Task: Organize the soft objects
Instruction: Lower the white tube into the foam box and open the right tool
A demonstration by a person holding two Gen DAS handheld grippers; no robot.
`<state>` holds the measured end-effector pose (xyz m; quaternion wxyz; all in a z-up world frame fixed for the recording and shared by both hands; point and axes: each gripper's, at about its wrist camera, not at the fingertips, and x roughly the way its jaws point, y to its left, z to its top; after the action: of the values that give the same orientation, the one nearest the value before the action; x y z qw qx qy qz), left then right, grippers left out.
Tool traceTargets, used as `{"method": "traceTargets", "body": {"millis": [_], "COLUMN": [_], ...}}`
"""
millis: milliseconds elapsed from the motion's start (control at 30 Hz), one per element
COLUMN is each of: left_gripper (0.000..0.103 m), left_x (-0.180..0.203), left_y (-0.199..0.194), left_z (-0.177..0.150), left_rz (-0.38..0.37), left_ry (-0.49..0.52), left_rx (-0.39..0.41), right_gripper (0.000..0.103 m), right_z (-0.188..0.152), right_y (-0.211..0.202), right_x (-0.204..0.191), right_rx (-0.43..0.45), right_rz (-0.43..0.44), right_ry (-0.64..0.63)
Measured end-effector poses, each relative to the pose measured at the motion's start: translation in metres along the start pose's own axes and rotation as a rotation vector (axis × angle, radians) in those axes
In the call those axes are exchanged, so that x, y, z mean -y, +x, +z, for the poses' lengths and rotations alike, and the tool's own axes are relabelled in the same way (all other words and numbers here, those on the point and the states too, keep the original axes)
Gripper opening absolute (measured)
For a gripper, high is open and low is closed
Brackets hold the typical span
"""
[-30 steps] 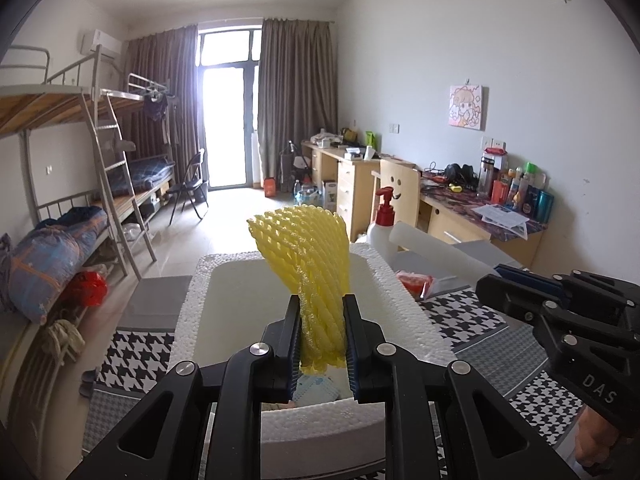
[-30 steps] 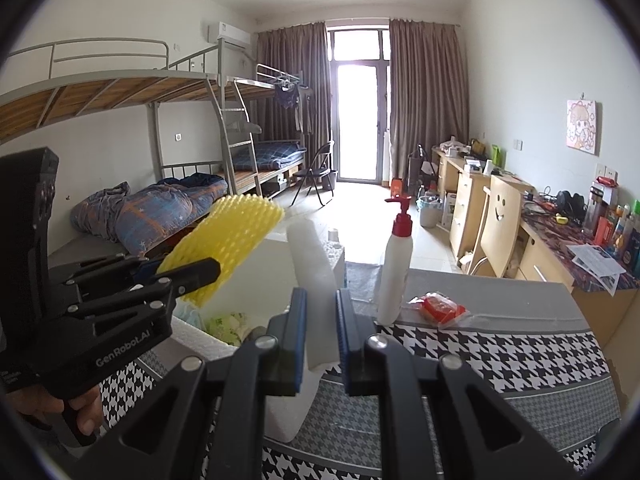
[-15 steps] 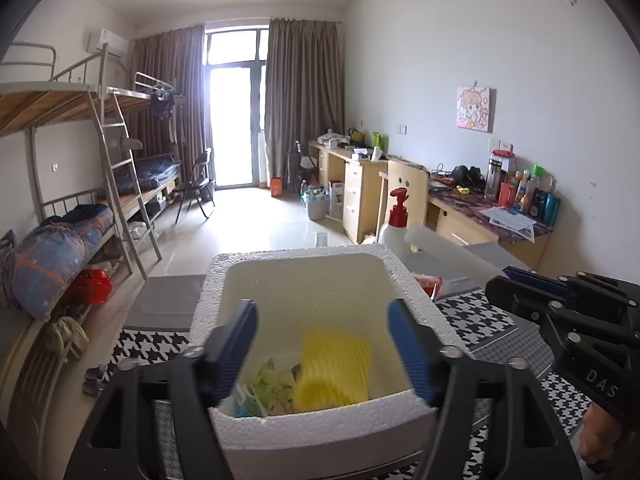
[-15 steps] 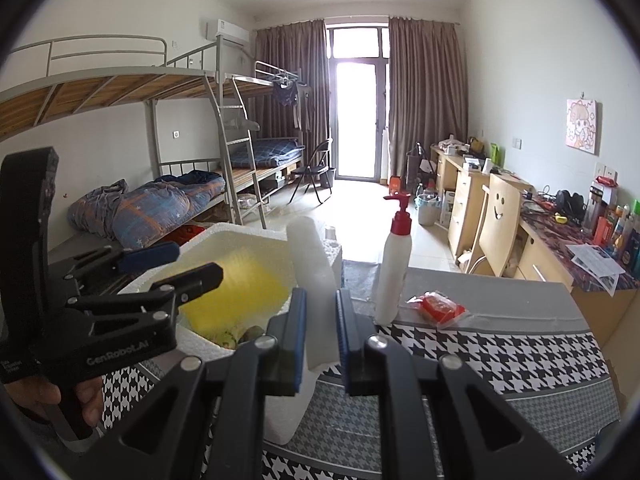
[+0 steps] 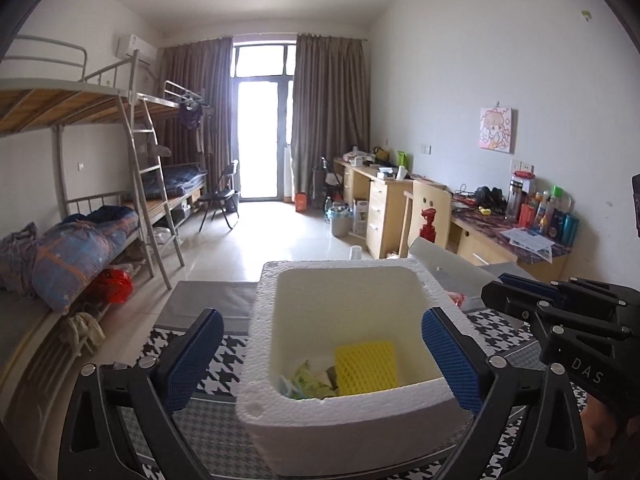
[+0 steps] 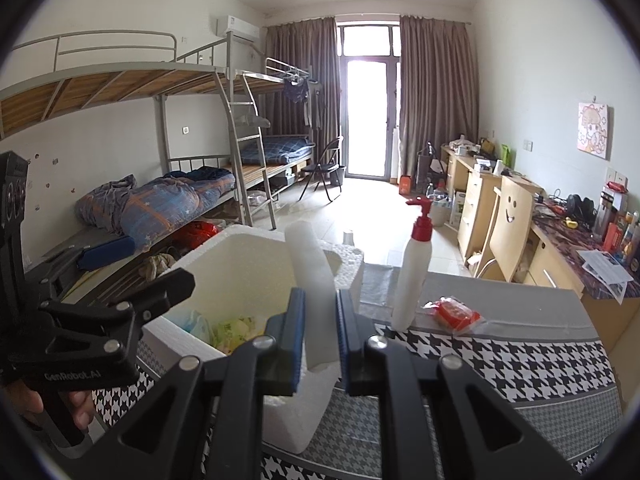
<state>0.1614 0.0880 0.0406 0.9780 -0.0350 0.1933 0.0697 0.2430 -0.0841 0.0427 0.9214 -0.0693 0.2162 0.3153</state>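
Note:
A yellow foam net (image 5: 366, 368) lies inside the white foam box (image 5: 340, 268), beside a green-printed soft packet (image 5: 310, 378). My left gripper (image 5: 319, 318) hangs over the box's near side. Its jaws are opening wide, with nothing held between them. My right gripper (image 6: 320, 300) is shut on a white foam roll (image 6: 308, 256) that stands upright at the box's right rim (image 6: 348, 256). The left gripper (image 6: 140, 268) shows at the left of the right wrist view, held by a hand. In the left wrist view the right gripper (image 5: 500, 286) and the white foam roll (image 5: 444, 256) sit at the right.
A white pump bottle with a red top (image 6: 412, 280) and a red packet (image 6: 454, 312) stand on the houndstooth tablecloth (image 6: 500, 360) right of the box. Bunk beds (image 6: 180, 200) line the left wall and desks (image 6: 480, 200) the right.
The left gripper opened and let go of the yellow foam net, which dropped into the foam box and now lies flat. The right gripper kept still, shut on the white roll.

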Motion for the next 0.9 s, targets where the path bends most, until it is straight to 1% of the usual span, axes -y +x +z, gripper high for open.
{"method": "traceTargets", "body": {"millis": [200,467,700,900], "left_gripper": [0.102,0.102,0.102,0.102], "left_x": [-0.009,-0.016,-0.022,-0.028], "left_y": [-0.003,-0.009,-0.014,-0.015], "left_z": [-0.004,-0.009,-0.011,-0.015], "left_rz": [0.023,0.032,0.059,0.063], "left_ry": [-0.018,-0.027,-0.032,-0.044], "left_rx": [0.001,-0.002,0.006,-0.002], "right_gripper": [0.018,0.018,0.018,0.018], "right_z": [0.004,0.006,0.009,0.009], "right_y": [0.004,0.012,0.018,0.027], "right_x": [-0.005,-0.015,-0.02,-0.026], "right_rx": [-0.001,-0.011,-0.028,-0.05], "right_rz": [0.016,0.038,0.061,0.071], "right_ry": [-0.005,-0.028,-0.022,-0.026]}}
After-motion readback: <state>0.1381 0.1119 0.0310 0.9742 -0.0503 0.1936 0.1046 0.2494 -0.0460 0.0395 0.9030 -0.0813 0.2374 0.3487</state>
